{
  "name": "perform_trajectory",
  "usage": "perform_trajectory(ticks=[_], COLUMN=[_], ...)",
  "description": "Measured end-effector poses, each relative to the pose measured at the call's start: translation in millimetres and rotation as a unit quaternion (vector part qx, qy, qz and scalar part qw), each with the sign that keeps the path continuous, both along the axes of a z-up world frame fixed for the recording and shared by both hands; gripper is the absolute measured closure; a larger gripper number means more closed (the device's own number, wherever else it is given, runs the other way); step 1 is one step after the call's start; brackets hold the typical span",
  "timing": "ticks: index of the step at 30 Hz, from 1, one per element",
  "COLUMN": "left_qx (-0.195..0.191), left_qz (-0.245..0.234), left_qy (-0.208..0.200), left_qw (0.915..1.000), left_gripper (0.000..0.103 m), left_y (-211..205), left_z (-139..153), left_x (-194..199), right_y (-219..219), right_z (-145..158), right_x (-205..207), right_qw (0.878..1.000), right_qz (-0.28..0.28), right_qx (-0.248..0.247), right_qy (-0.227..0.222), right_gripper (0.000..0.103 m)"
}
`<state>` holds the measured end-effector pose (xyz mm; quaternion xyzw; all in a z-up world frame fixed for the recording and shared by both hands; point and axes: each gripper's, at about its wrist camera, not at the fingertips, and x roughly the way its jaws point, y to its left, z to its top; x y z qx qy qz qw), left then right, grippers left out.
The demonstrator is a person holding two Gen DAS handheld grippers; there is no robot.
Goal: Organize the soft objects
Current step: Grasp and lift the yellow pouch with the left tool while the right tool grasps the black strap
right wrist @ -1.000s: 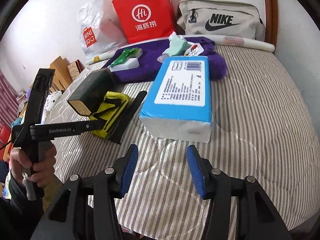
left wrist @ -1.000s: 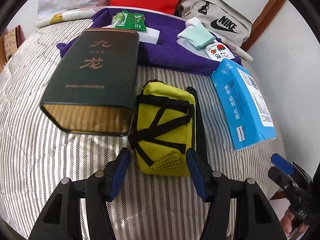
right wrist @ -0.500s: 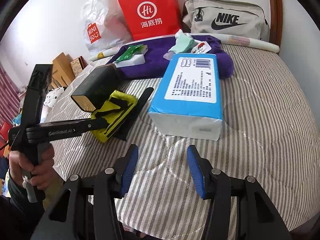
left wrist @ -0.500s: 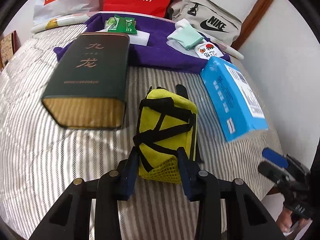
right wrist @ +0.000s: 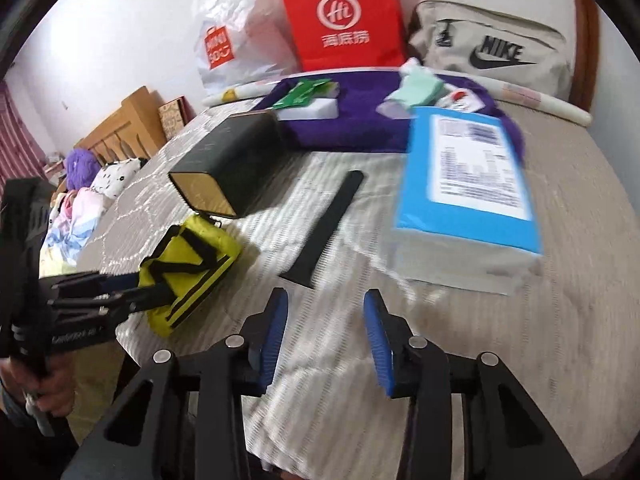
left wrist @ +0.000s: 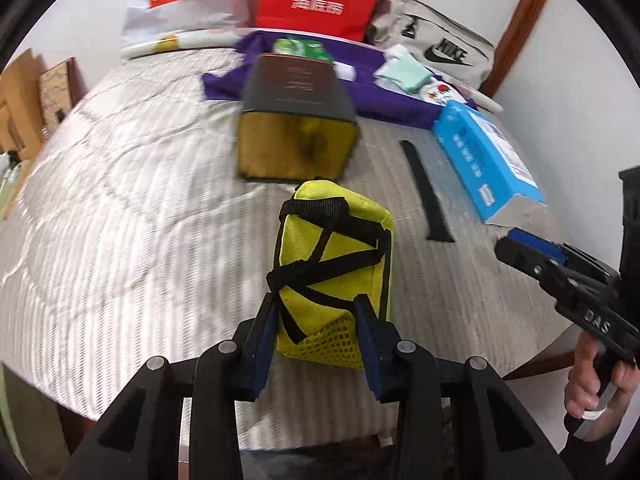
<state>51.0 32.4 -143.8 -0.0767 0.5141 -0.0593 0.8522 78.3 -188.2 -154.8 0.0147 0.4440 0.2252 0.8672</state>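
Note:
A yellow pouch (left wrist: 332,256) with black straps is held at its near mesh end by my left gripper (left wrist: 316,312), which is shut on it and has it above the striped bed. It also shows in the right wrist view (right wrist: 188,264), held by the left gripper (right wrist: 132,292) at the bed's front left edge. My right gripper (right wrist: 326,312) is open and empty over the bed, short of a blue tissue pack (right wrist: 468,180). The right gripper shows at the right edge of the left wrist view (left wrist: 516,240).
A dark green tin box (left wrist: 298,120) lies behind the pouch. A black strap (left wrist: 426,188) lies between box and tissue pack (left wrist: 488,156). A purple cloth (right wrist: 360,120) holds small packets. A red bag (right wrist: 340,16), white bag (right wrist: 232,32) and Nike bag (right wrist: 492,48) stand against the wall.
My left gripper closed on the yellow pouch and pulled it back toward the bed's front edge, leaving the black strap behind. My right gripper stayed open and shifted slightly.

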Motion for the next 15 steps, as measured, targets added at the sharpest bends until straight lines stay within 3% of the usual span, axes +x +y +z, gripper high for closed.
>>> perform_trajectory(ticks=[6, 11, 15], left_qx=[-0.012, -0.032, -0.039], left_qz=[0.031, 0.038, 0.037], left_qy=[-0.002, -0.003, -0.006], left_qw=[0.9994, 0.9988, 0.9986], left_gripper=[0.067, 0.064, 0.063], left_y=[31, 45, 50], left_z=[-3, -5, -7], left_x=[2, 7, 10], right_y=[41, 57, 62], right_z=[-9, -24, -30], right_x=[15, 37, 44], right_qw=[0.998, 0.997, 0.995], right_qz=[0.000, -0.017, -0.028], right_qx=[-0.056, -0.073, -0.092], right_qy=[-0.025, -0.005, -0.015], right_gripper=[0.063, 0.063, 0.078])
